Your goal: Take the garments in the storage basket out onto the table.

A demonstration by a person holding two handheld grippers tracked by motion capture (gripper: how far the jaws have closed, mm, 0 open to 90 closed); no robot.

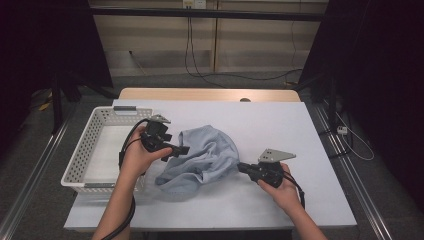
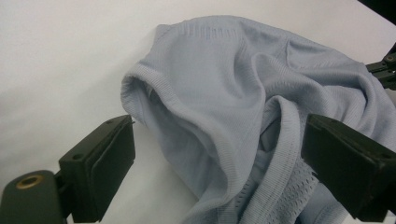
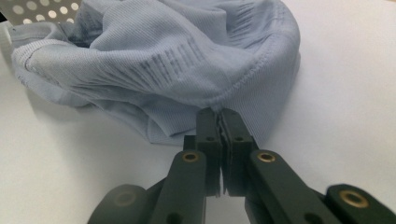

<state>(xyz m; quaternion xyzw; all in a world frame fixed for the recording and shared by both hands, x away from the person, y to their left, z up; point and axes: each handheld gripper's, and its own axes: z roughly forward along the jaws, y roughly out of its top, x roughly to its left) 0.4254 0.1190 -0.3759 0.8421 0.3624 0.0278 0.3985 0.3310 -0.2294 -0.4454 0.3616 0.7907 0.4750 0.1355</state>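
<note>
A crumpled light blue knit garment lies in a heap on the white table cover, near the middle. My left gripper hovers at the garment's left edge, its jaws spread wide with a fold of the blue garment between them but not pinched. My right gripper sits at the garment's right edge, jaws shut on its hem. In the right gripper view the two jaws of that gripper press together on the stitched edge of the garment.
A white perforated plastic basket stands at the table's left side, right beside the left hand. The table cover stretches out to the right and the back. Cables run along the floor beyond the table's far edge.
</note>
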